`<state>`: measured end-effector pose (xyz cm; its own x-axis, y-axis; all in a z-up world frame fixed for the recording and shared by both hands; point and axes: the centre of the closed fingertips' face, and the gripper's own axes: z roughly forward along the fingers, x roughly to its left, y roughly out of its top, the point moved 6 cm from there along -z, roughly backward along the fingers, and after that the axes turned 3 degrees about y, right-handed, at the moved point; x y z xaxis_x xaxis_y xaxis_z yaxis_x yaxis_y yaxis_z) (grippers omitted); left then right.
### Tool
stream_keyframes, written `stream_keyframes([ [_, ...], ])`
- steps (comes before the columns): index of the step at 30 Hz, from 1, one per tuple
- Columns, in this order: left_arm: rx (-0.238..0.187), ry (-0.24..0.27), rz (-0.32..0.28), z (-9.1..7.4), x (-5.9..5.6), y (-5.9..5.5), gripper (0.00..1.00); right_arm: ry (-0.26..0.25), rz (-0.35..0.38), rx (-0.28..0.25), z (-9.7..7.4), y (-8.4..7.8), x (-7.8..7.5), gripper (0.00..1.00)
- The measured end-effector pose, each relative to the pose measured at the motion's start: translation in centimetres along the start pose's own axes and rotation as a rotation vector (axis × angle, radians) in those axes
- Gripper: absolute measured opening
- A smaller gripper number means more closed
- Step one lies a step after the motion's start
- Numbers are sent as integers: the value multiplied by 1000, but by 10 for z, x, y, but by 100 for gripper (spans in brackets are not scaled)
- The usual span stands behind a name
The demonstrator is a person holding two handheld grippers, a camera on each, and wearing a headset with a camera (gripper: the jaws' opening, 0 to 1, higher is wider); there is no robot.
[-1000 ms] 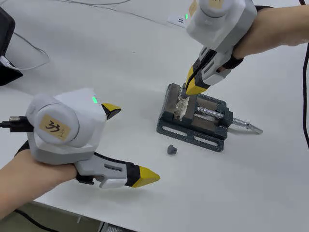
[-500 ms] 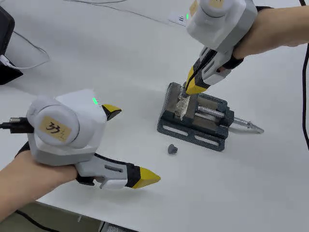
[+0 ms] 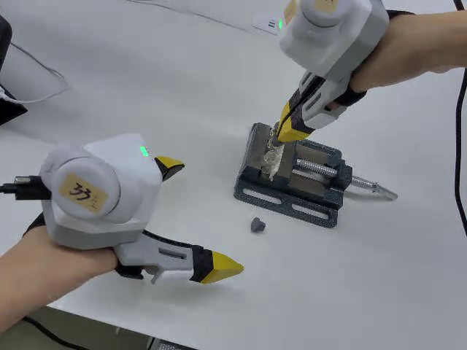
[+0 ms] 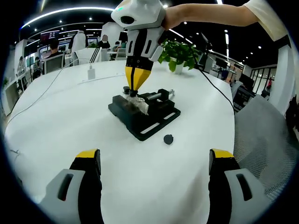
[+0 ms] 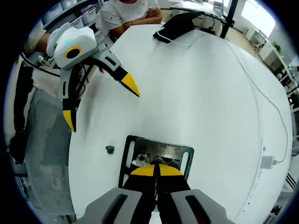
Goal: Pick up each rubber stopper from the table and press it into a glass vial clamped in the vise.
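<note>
A dark vise (image 3: 292, 191) stands on the white table and clamps glass vials (image 3: 273, 158) between its plates. My right gripper (image 3: 287, 134) is shut, its yellow tips pointing down onto the top of a vial; whether a stopper lies under them is hidden. In the right gripper view the shut gripper (image 5: 156, 170) covers the vials above the vise (image 5: 128, 156). One loose grey rubber stopper (image 3: 257, 225) lies on the table just in front of the vise. My left gripper (image 3: 197, 217) hovers wide open at the near left, nothing in it. The vise (image 4: 154, 119) and stopper (image 4: 168, 138) lie ahead of the left gripper (image 4: 154, 156).
The vise's screw handle (image 3: 373, 189) sticks out to the right. A black device with a cable (image 3: 9, 102) sits at the far left, a white charger (image 3: 267, 22) at the back. The table's near edge (image 3: 109, 317) runs under my left hand.
</note>
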<state>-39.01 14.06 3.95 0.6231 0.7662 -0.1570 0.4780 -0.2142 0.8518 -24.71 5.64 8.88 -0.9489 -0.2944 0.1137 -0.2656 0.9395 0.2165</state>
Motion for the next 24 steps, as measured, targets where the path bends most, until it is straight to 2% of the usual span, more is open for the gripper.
stream_keyframes([
  [7,-1,-3,-7,2,1,-1,96,-20,-18,31,2,1,0,0],
  [10,1,-6,-10,3,1,-2,96,-9,8,26,1,1,0,0],
  [16,4,-6,-15,4,-1,-3,95,-25,-16,35,2,2,2,0],
  [17,6,-7,-13,5,-1,-3,95,-26,2,27,3,1,0,0],
  [24,4,-5,-10,5,-2,0,95,-30,-1,45,5,2,-2,0],
])
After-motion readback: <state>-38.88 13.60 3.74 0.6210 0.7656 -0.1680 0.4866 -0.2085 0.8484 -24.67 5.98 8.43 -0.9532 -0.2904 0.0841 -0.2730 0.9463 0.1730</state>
